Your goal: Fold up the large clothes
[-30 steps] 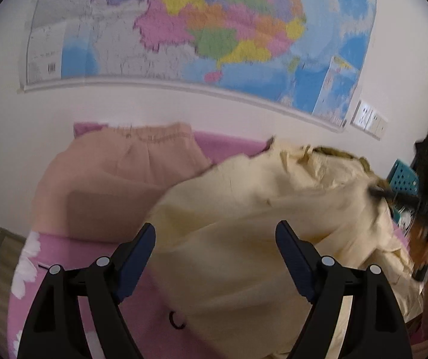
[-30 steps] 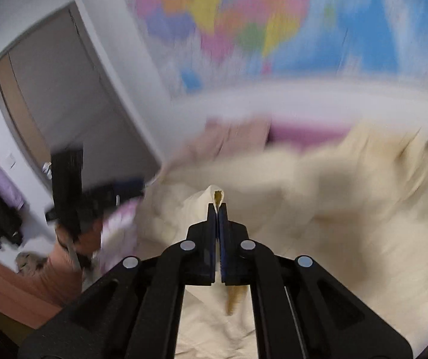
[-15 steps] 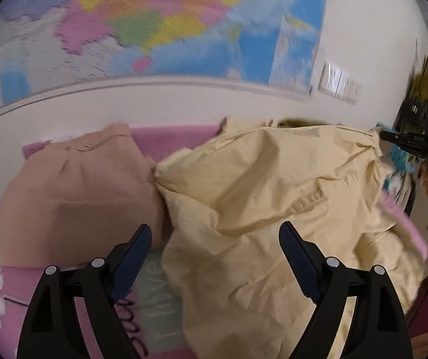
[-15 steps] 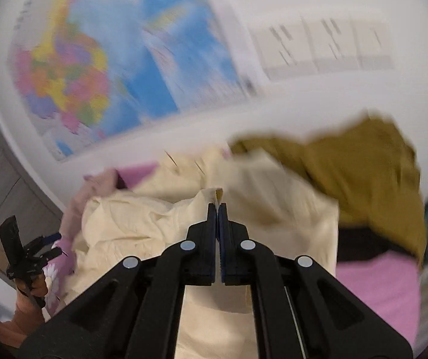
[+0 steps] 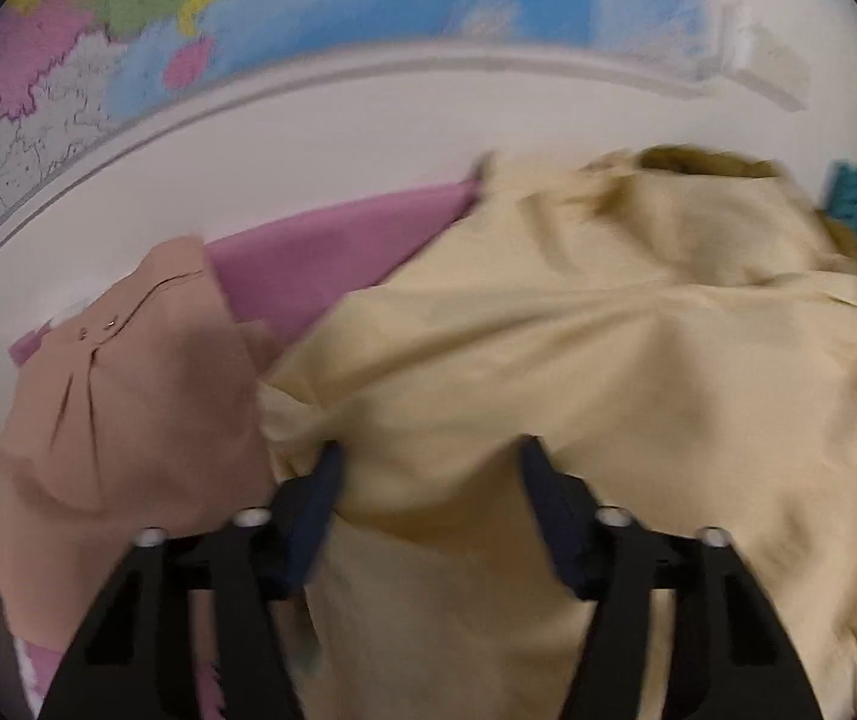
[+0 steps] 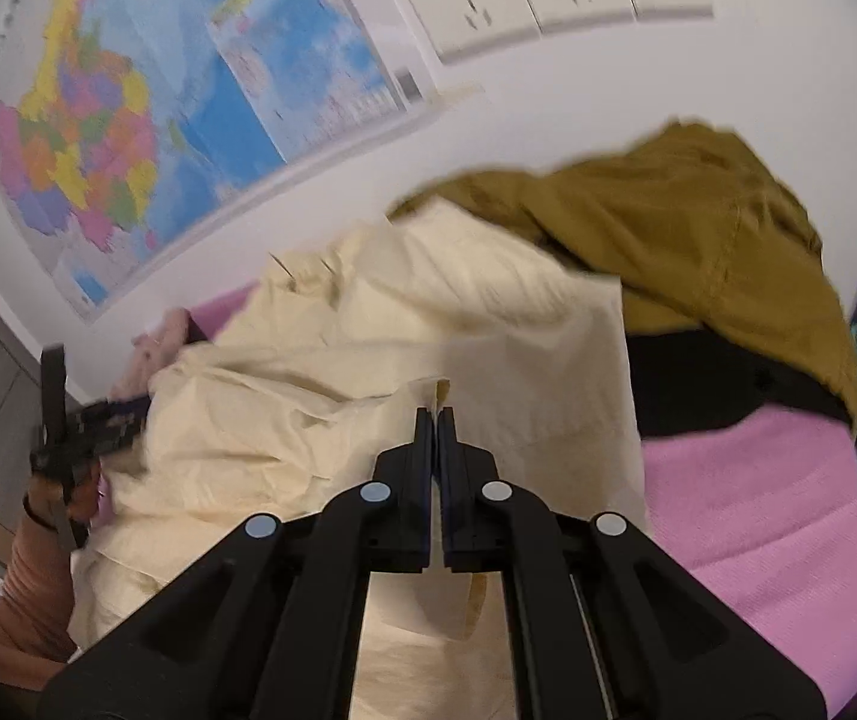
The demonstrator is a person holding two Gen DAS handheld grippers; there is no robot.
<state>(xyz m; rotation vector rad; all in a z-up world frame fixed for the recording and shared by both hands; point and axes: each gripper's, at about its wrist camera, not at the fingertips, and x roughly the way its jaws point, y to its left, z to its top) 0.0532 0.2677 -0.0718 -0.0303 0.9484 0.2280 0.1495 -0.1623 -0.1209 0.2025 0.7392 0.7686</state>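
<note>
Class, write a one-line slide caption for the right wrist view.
Right gripper shut on a cream garment, olive jacket behind.

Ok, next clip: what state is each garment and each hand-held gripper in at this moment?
Pale yellow cotton garment: crumpled, spread over the pink bed cover.
Beige-pink pleated garment: lying beside the yellow one.
Mustard-brown jacket: heaped behind the yellow one.
Right hand-held gripper: shut on a yellow fabric edge.
Left hand-held gripper: jaws just closing, a yellow fold between them.
</note>
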